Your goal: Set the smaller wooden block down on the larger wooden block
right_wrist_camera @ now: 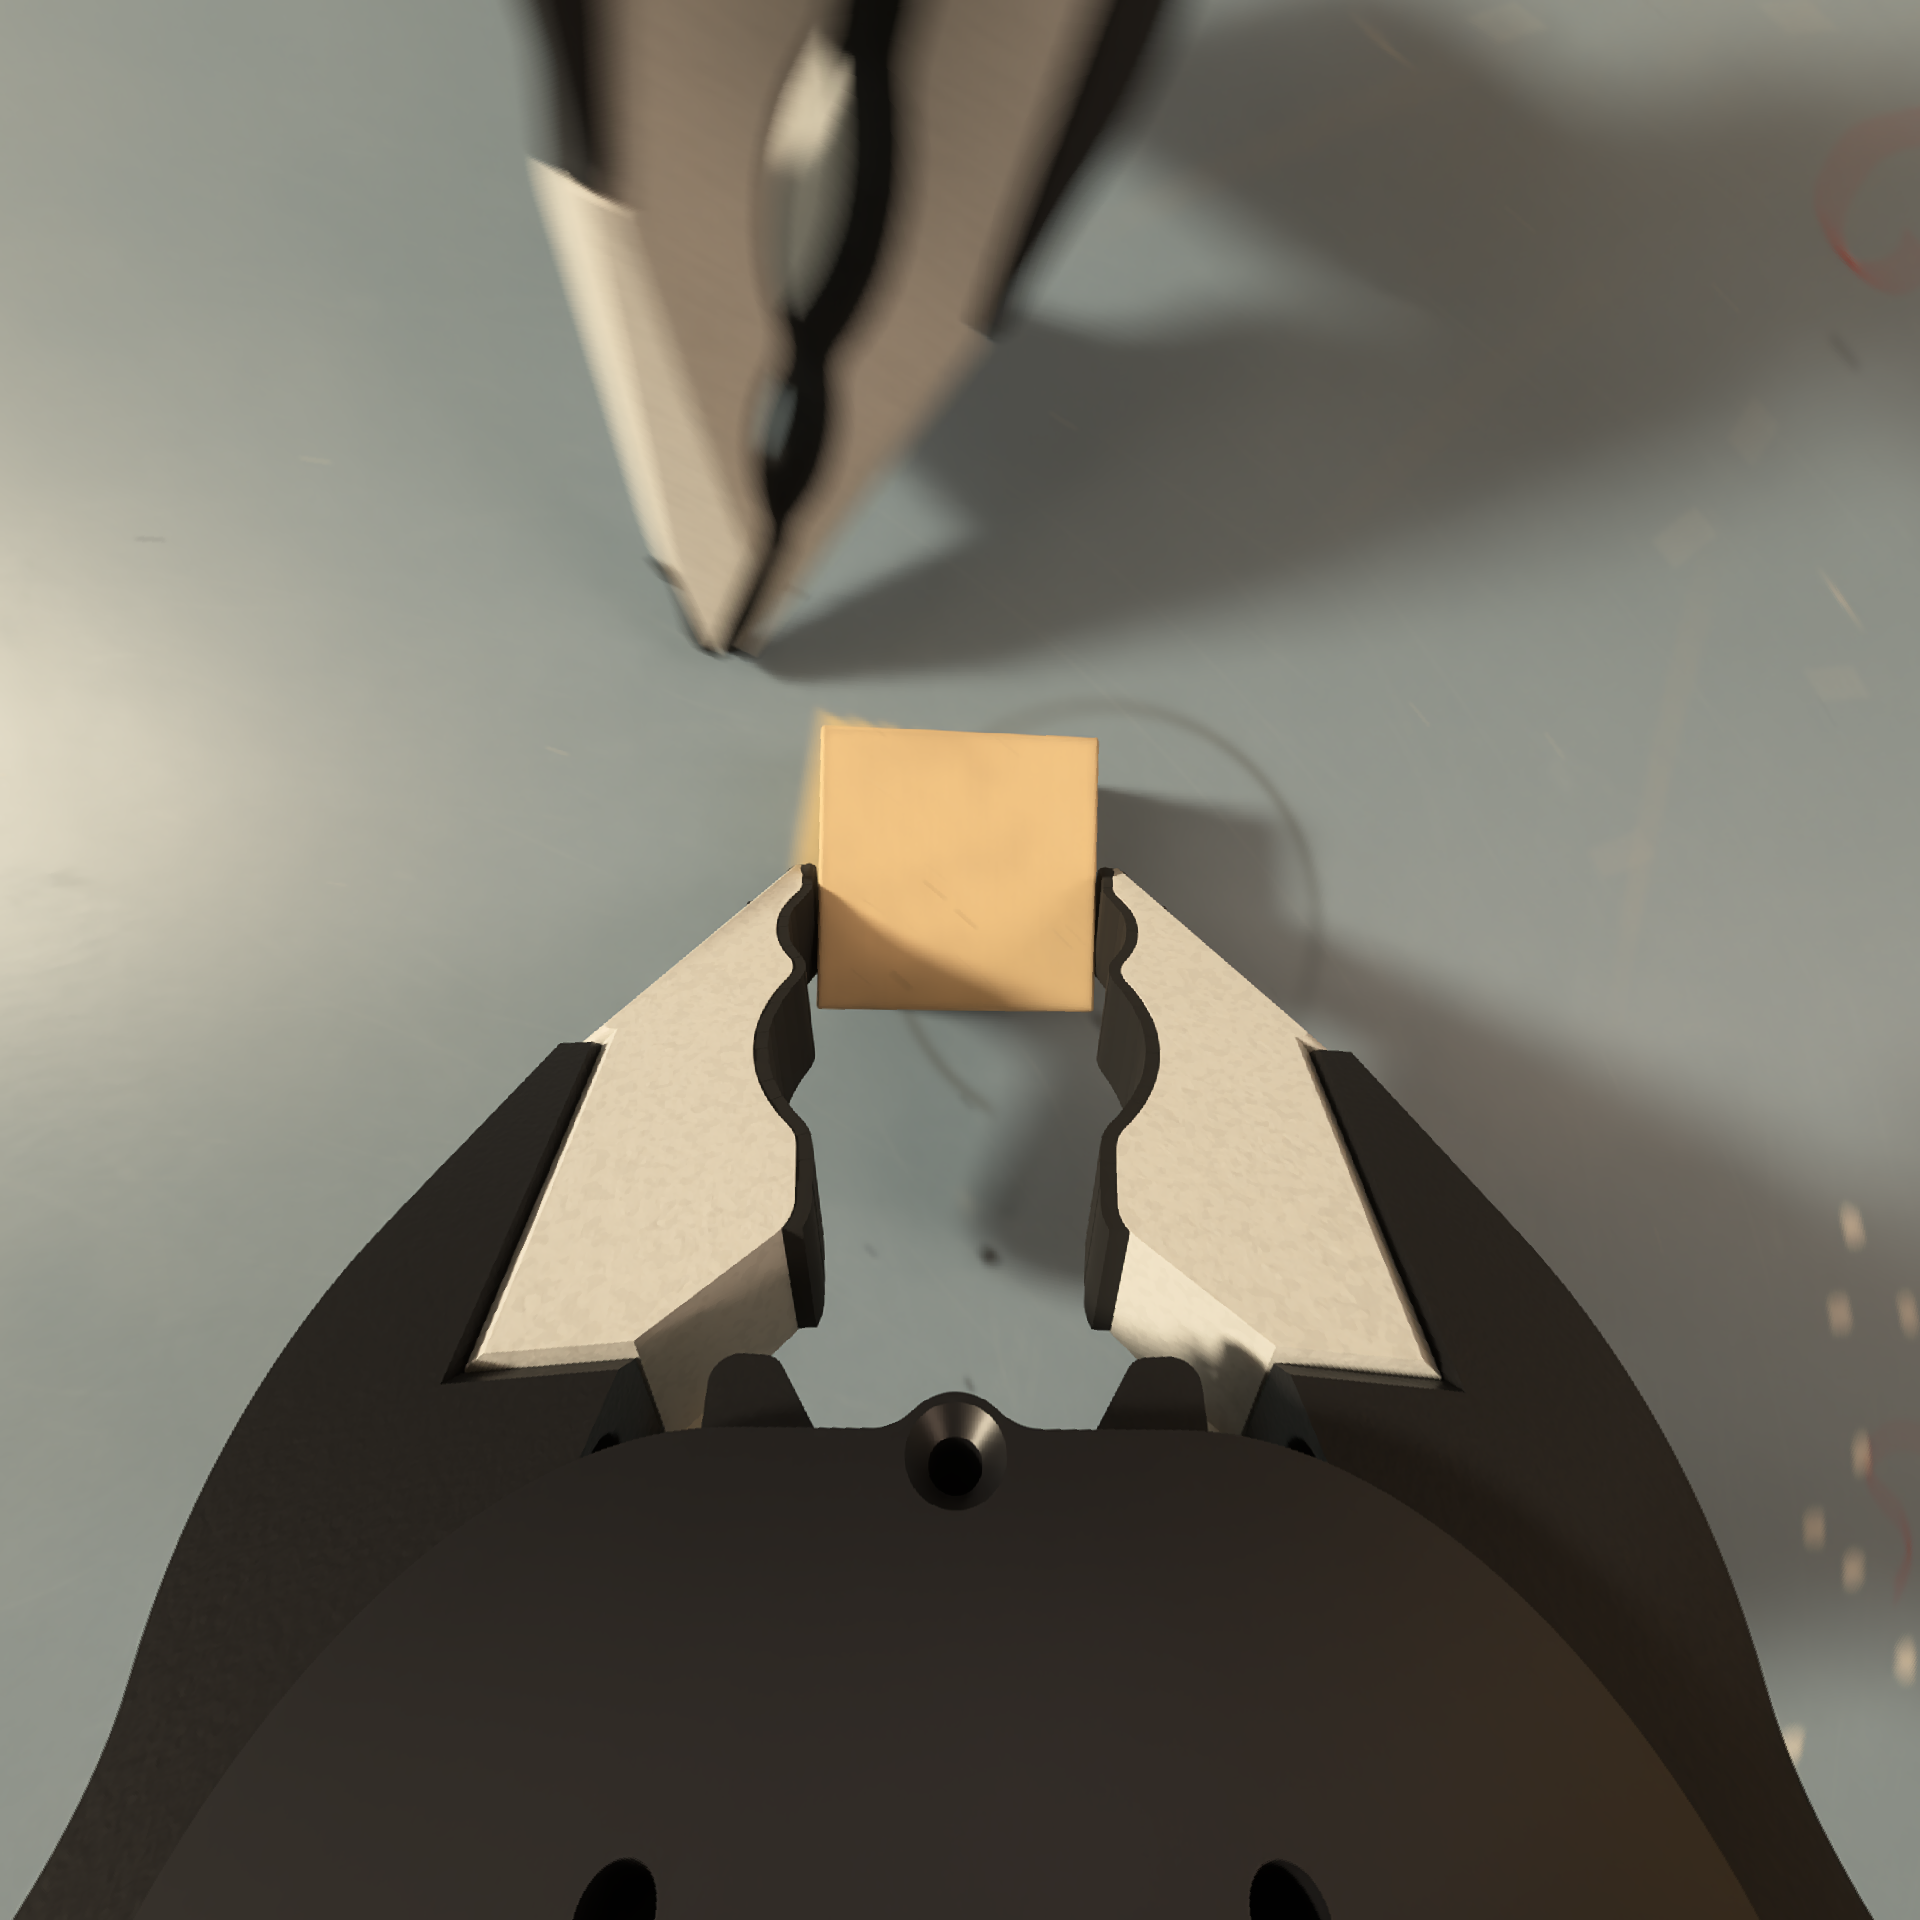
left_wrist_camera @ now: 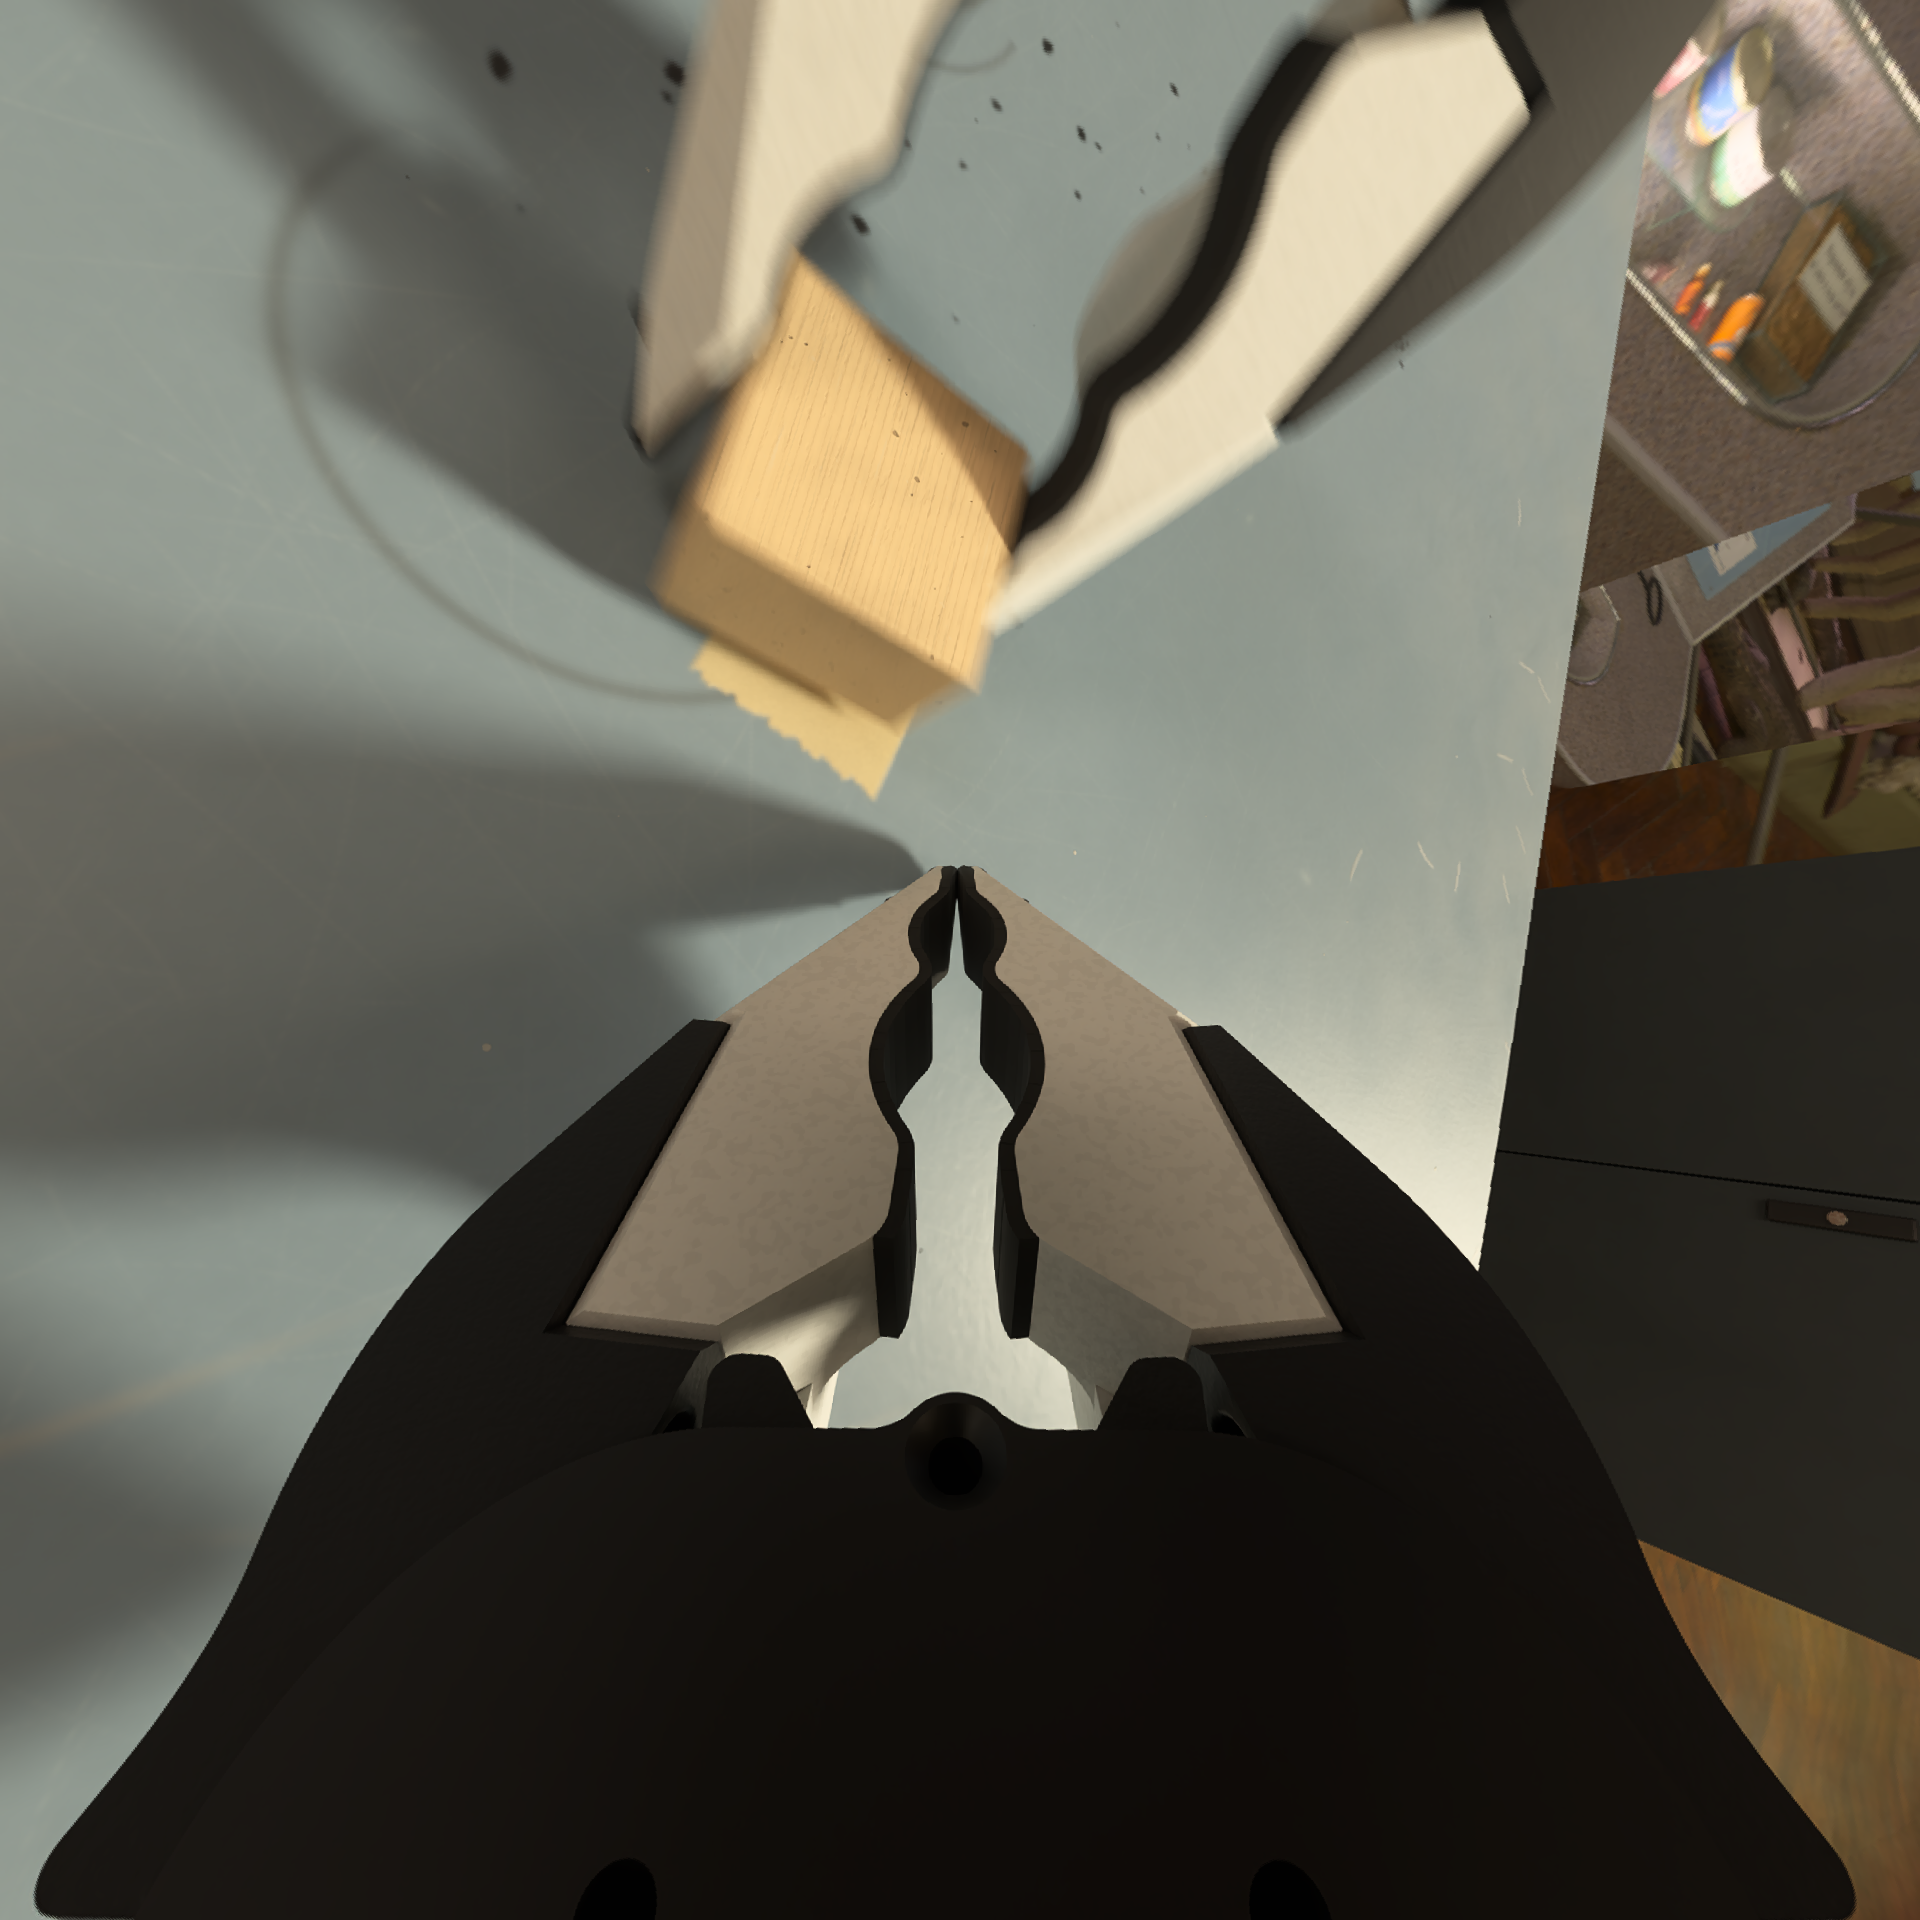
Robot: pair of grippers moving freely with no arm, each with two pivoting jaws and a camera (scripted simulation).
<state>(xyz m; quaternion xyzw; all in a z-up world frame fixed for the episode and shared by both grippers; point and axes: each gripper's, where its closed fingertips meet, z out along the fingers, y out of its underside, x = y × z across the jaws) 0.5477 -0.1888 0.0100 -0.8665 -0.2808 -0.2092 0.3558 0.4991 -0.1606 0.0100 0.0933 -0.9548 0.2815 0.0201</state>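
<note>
1. Left gripper, nearest in the left wrist view: fingertips pressed together, nothing between them, only a wavy slit left open farther back along the black pads.
2. Tips poised over the grey-blue table, no contact with either block; the table crossed by broad soft shadows and a thin dark ring.
3. Just beyond those tips: a pale, flat sliver of wood peeking from under the held block, presumably the larger wooden block, mostly hidden; cannot tell whether the two touch.
4. Above it, the smaller wooden block, clamped between the cream fingers of the right gripper, which reaches in from the top of that view.
5. Near-cubic shape, no clear long axis; grain lines running along one broad face, one corner turned toward the left gripper.
6. In the right wrist view: right gripper held at a middling spread, both pads tight against opposite side faces of the smaller wooden block.
7. Block square-on to that camera, edges parallel to the fingers, its far end jutting past the fingertips.
8. A blurred orange-tan strip showing along the block's left edge, lower down.
9. Farther off in the same view: the left gripper, blurred, pointing down with tips pinched, near the block but apart from it.
10. Farthest, past the table's right edge in the left wrist view: a dark cabinet and a cluttered floor with cans.
</note>
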